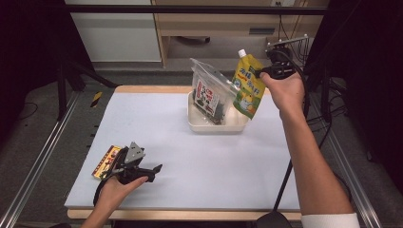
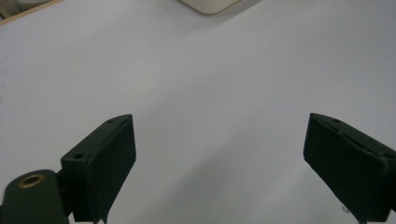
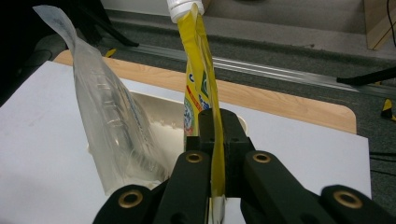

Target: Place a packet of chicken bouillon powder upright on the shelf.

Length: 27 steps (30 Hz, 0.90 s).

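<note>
Yellow spout pouch (image 1: 248, 86) hangs over the white tray (image 1: 197, 124), pinched by right gripper (image 1: 264, 72) fingers, beside the clear packet (image 1: 209, 92) in the tray. Likely mid-placing; next lower, release. Left gripper (image 1: 154, 169) fingers spread, empty, near bench (image 1: 157, 123) front.

We see the tray (image 1: 195, 124) at the far middle of the mat (image 1: 199, 156), with a clear bag (image 1: 208, 95) standing in it. Just right of the bag, the pouch (image 1: 248, 86) hangs over the tray's right end, cap up, pinched by the right gripper (image 1: 260, 72). The left gripper (image 1: 154, 172) rests at the mat's near left, with a packet (image 1: 105, 161) just to its left.
</note>
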{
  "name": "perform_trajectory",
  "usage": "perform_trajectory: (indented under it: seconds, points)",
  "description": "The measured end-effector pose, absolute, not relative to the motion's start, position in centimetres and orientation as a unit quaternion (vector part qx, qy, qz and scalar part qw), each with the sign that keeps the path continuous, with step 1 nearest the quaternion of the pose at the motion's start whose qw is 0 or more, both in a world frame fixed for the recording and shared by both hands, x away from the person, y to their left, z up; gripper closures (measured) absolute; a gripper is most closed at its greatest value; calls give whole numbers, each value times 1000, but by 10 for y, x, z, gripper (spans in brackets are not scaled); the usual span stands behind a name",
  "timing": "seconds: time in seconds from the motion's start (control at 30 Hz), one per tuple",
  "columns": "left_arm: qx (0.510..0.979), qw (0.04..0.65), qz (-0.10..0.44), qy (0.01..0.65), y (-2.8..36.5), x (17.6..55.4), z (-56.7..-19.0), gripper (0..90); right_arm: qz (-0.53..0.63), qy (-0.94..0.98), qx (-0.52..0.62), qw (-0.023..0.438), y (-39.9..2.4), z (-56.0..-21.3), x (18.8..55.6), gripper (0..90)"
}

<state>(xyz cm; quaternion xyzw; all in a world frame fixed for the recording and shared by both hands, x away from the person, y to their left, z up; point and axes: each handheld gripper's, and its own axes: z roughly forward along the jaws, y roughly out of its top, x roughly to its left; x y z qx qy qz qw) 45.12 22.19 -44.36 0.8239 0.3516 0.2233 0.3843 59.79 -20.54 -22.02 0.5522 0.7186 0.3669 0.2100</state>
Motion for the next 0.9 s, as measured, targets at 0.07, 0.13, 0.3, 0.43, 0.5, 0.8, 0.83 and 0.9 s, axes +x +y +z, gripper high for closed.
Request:
perform_trajectory:
  seconds: [0.07,0.13,0.3,0.43,0.5,0.8,0.83,0.9]
  points:
    - [824,384,224,351,222,451,-444,93,366,717,554,210,-204,-221,600,900]
    - [825,384,223,351,222,451,-444,93,367,717,554,210,-203,-222,601,900]
    - [824,384,223,351,222,451,-443,93,367,714,558,209,-202,-225,605,900]
    - [826,383,223,350,222,451,-444,93,367,712,562,206,-200,-228,607,900]
    - [826,382,223,349,221,451,-444,93,365,712,563,206,-199,-229,609,900]
    - [826,381,222,350,220,451,-445,93,363,706,574,200,-192,-240,619,900]
    - [827,382,221,349,220,451,-445,93,363,704,577,198,-191,-241,620,900]
    - [826,382,222,349,220,451,-445,93,359,704,581,197,-189,-244,623,900]
